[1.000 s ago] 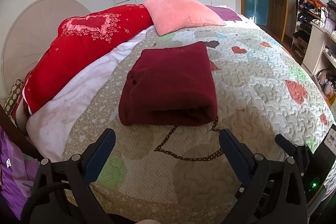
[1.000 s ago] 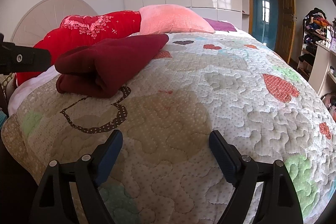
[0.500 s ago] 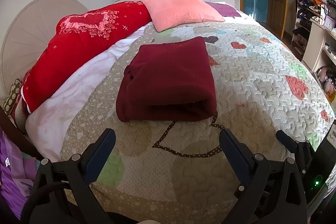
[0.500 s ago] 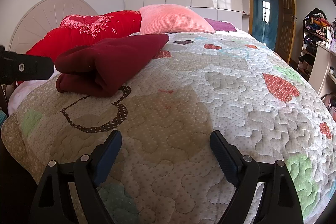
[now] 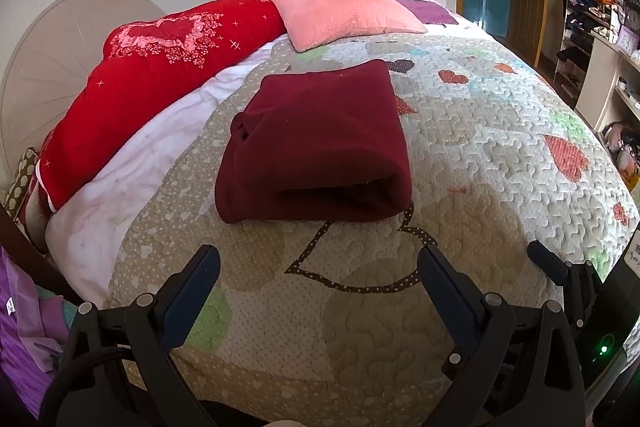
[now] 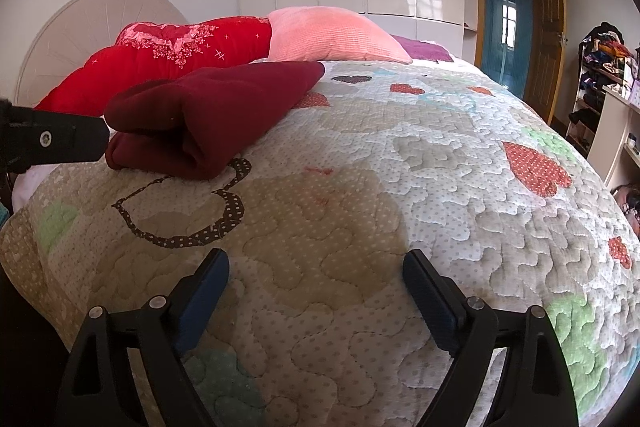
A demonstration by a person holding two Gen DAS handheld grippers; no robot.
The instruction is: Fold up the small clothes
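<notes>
The dark red garment [image 5: 316,143] is seen lying already folded into a compact bundle on the quilted bed [image 5: 480,147], while the left tool [image 5: 318,273] and right tool [image 6: 316,277] are held spread and empty, so little appears left.

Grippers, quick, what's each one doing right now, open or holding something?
Left gripper: open, holding nothing, short of the folded maroon garment.
Right gripper: open, empty, over the quilt.
</notes>
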